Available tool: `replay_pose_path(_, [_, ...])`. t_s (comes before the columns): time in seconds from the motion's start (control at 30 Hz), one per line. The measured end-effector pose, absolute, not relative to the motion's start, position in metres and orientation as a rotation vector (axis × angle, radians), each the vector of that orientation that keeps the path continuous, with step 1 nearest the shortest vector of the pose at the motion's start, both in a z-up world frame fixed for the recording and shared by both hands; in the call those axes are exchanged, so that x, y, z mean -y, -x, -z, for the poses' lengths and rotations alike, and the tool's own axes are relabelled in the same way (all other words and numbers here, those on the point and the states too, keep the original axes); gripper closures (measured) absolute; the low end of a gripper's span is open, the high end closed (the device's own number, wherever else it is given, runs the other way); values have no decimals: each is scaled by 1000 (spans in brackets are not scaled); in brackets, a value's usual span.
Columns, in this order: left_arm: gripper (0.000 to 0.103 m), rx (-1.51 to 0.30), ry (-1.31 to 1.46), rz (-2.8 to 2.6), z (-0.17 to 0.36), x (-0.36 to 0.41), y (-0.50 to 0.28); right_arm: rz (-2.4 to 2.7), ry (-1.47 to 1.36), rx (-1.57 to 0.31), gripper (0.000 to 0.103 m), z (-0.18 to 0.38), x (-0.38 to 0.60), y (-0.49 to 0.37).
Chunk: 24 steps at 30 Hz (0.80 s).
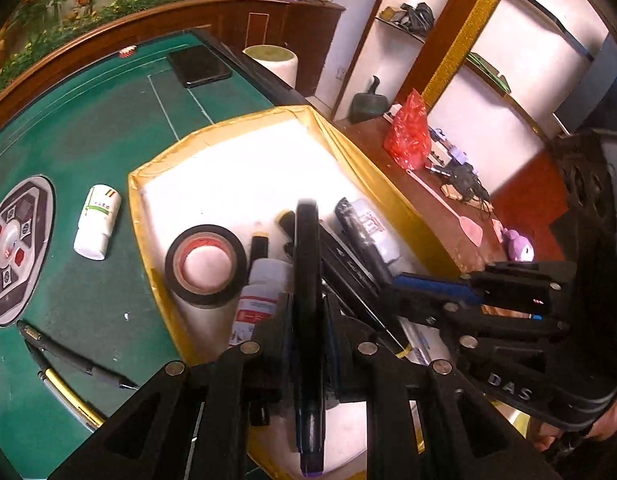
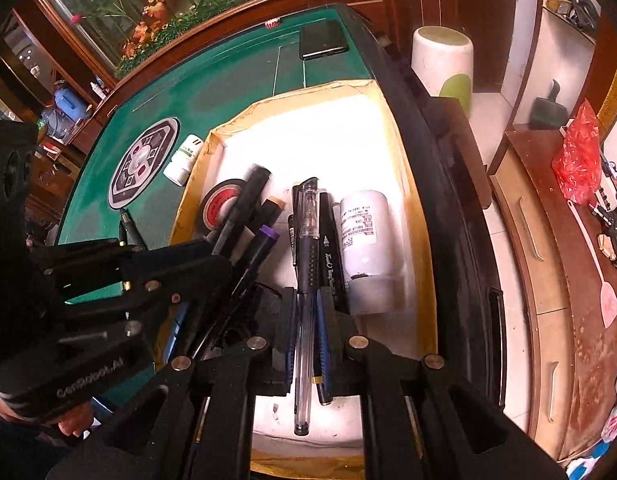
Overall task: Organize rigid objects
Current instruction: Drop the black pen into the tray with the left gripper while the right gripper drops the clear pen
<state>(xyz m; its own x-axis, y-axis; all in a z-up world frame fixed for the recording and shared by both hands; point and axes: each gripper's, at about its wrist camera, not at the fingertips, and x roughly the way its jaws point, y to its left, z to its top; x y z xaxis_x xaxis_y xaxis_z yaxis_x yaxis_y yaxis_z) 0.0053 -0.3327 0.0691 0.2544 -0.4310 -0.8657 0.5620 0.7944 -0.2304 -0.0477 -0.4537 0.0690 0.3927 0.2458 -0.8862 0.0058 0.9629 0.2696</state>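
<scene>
taking the gold-rimmed tray [image 1: 142, 216] as the landmark and going left to right: well left of it on the green table [image 1: 88, 140], two pens [image 1: 72, 364] lie loose, and a small white bottle [image 1: 97, 222] lies just beside the tray's left rim; these look still to be gathered. inside the tray sit a roll of black tape [image 1: 206, 264], a dropper bottle [image 1: 260, 296], several dark markers [image 1: 360, 236] and a large white bottle [image 2: 366, 240]. the left gripper [image 1: 308, 320] is clamped on a black marker with a purple end [image 1: 307, 280], above the tray. the right gripper [image 2: 306, 320] is closed on a clear gel pen [image 2: 306, 240], also over the tray. judging by this, most items are in; both held pens await release.
</scene>
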Motion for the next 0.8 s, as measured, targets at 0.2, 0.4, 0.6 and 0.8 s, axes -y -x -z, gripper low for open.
replay_pose_path(0.2, [54,-1101,-111,692,-77,318,2,-127,-215,-1159,93,-70,446,38])
replay_pose_path(0.4, [53,-1069,-28,656,-90,282,0,-82,-182,-1103,83,-82,437,32])
replay_pose_path(0.6, [53,-1031,73,538,-101,222,2,-216,-227,-1034,82,-102,409,24])
replay_pose_path(0.8, [53,-1013,171,344,-94,143,6,-418,-169,-1131,81,-90,341,14])
